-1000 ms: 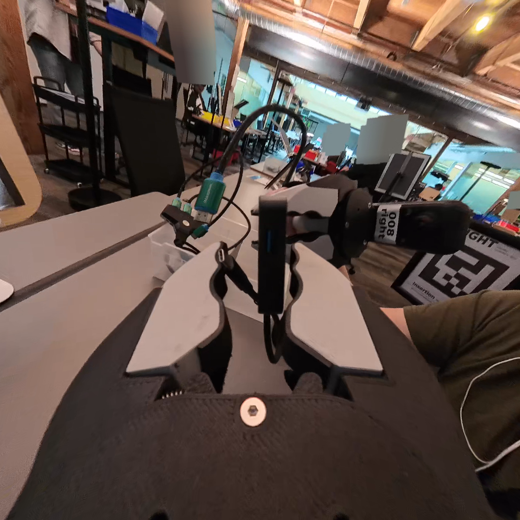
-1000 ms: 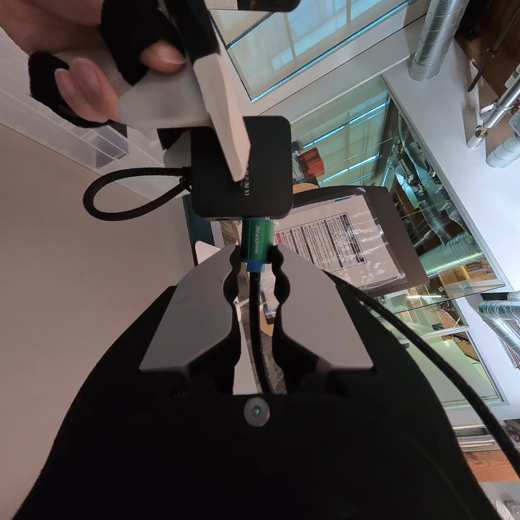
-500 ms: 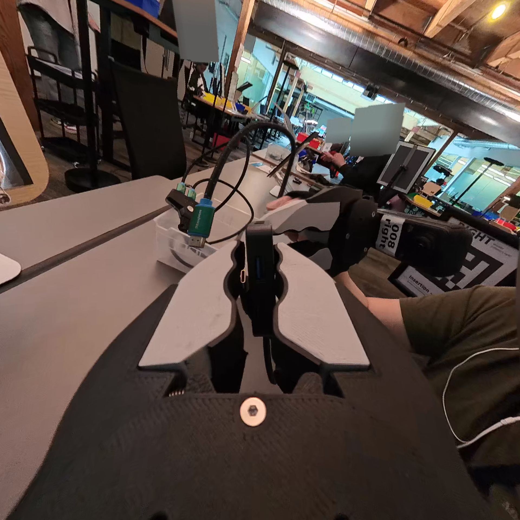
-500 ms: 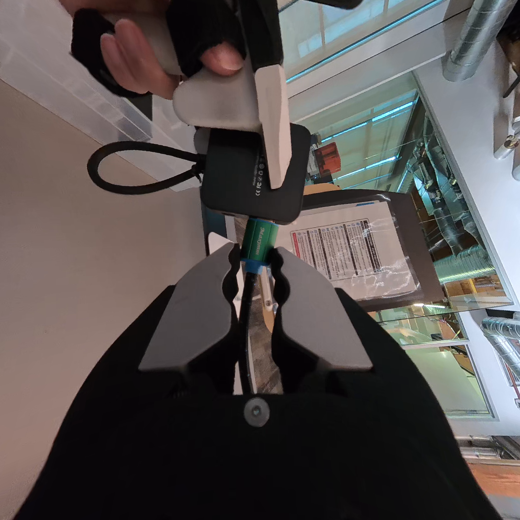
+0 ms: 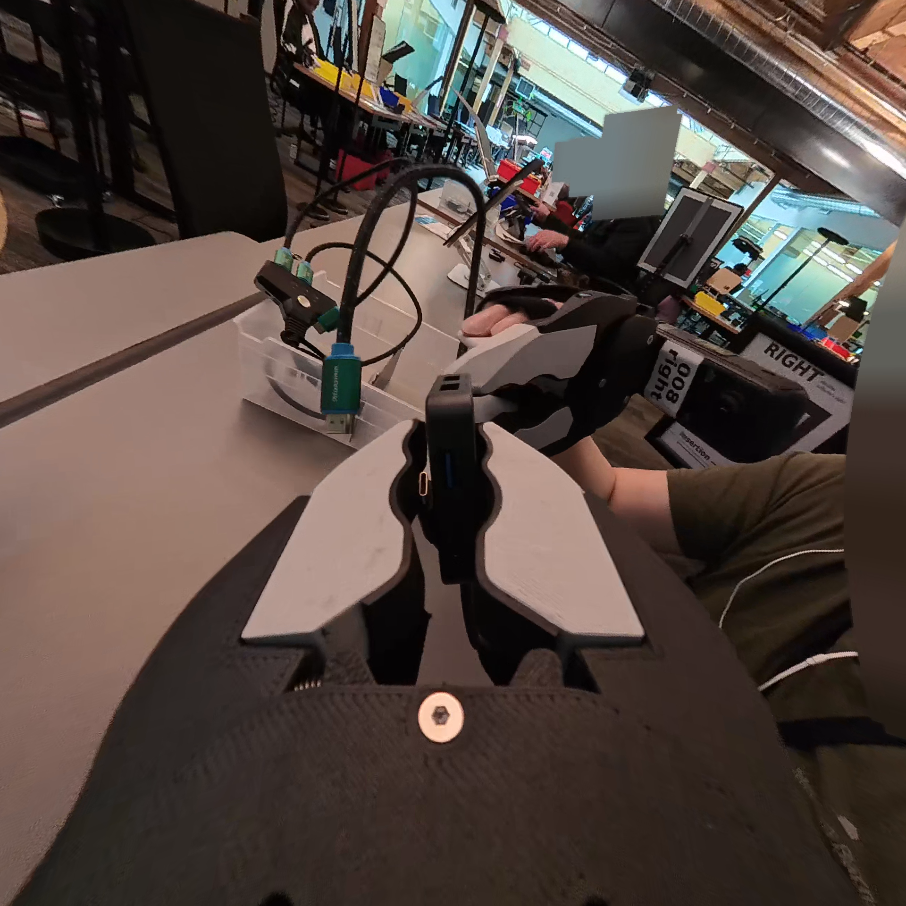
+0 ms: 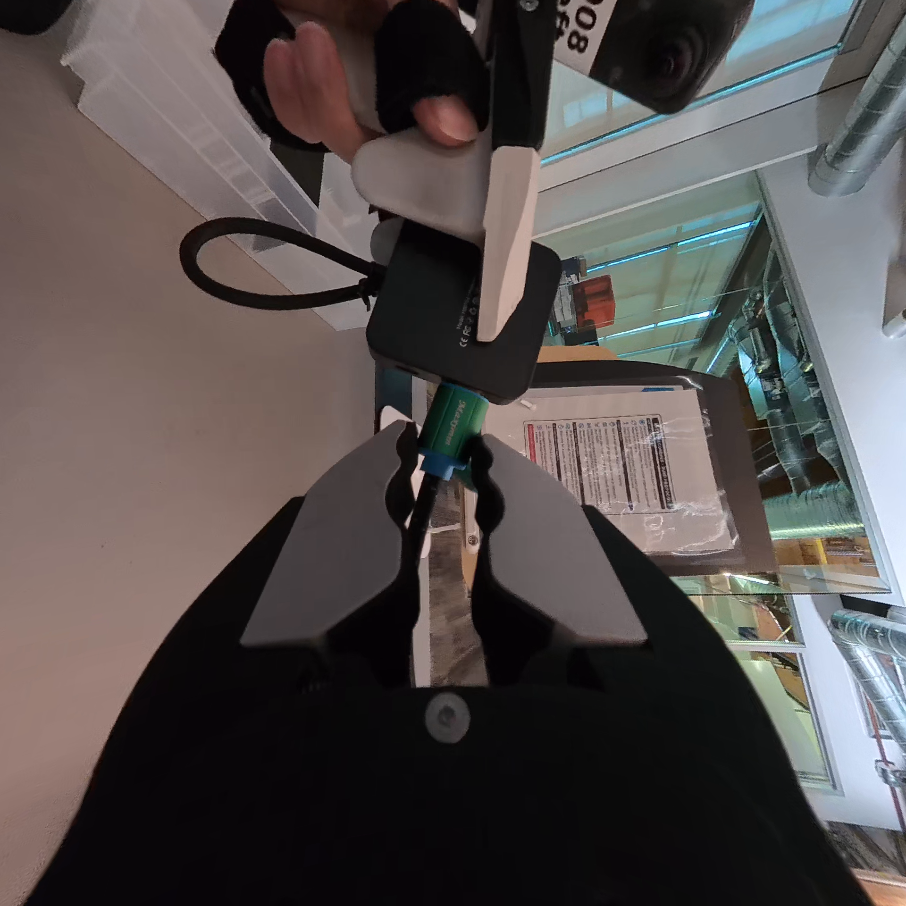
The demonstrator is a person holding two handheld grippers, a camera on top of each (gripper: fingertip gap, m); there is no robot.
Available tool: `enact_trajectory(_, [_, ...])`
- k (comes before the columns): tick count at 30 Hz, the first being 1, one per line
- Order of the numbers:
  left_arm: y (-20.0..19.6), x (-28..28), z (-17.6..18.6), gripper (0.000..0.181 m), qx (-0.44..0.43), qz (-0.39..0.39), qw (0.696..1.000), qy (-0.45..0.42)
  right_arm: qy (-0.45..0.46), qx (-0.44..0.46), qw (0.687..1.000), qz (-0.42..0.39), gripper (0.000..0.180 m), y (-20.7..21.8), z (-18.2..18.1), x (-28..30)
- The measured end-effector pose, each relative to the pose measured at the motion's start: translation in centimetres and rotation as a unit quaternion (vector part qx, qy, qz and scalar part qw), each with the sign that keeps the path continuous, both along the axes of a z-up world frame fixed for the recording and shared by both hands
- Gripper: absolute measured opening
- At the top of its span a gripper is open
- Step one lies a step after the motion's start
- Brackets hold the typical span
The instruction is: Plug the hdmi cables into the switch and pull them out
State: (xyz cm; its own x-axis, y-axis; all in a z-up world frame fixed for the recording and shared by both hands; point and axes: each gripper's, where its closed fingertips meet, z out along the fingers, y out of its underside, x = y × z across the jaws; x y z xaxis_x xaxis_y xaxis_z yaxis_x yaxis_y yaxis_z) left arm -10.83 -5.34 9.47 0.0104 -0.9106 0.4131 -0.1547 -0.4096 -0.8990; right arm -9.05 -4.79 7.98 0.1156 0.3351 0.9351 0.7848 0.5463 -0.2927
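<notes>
The switch (image 5: 450,470), a flat black box, stands on edge between the two pale fingers of the left gripper (image 5: 446,441) in the left wrist view, pinched at its faces, with its narrow side and a blue port and a small oval port turned to the camera. A short black lead leaves its near end and drops into the gap behind the fingers. Beyond it the right gripper (image 5: 478,387) comes in from the right, held by a gloved hand (image 5: 510,314), its tips close by the far edge of the box. To the left a free hdmi plug (image 5: 339,387), green with a blue collar, hangs from an arching black cable above a clear plastic bin (image 5: 314,372) on the grey table (image 5: 122,490). A second small black adapter (image 5: 294,299) with green plugs sits at the bin.

In the right wrist view, the switch (image 6: 441,333) shows flat-on, clamped by the left gripper's white fingers (image 6: 505,245). Another green hdmi plug (image 6: 453,421) sits in its lower edge, tilted. The right gripper (image 6: 443,446) has its fingers closed in on the plug's blue collar, and the cable (image 6: 421,510) runs back between them. The switch's own lead (image 6: 235,274) loops out to the left over the table.
</notes>
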Motion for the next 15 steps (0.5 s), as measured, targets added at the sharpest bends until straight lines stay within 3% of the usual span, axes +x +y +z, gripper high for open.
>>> enact_trajectory(1, [0.1, -0.1, -0.1, 0.018, -0.004, -0.002, 1.000, -0.001, -0.005, 0.005, 1.000, -0.003, 0.021, 0.0, -0.1, -0.1])
enact_trajectory(12, [-0.8, 0.5, -1.4, 0.018, -0.003, -0.029, 0.999, 0.035, -0.040, 0.018, 0.999, 0.021, 0.021, -0.4, -0.6, 0.4])
enact_trajectory(15, [-0.4, 0.0, 0.2, 0.018, -0.003, -0.015, 1.000, 0.002, 0.025, 0.021, 0.999, 0.024, 0.021, -0.1, 0.8, -0.2])
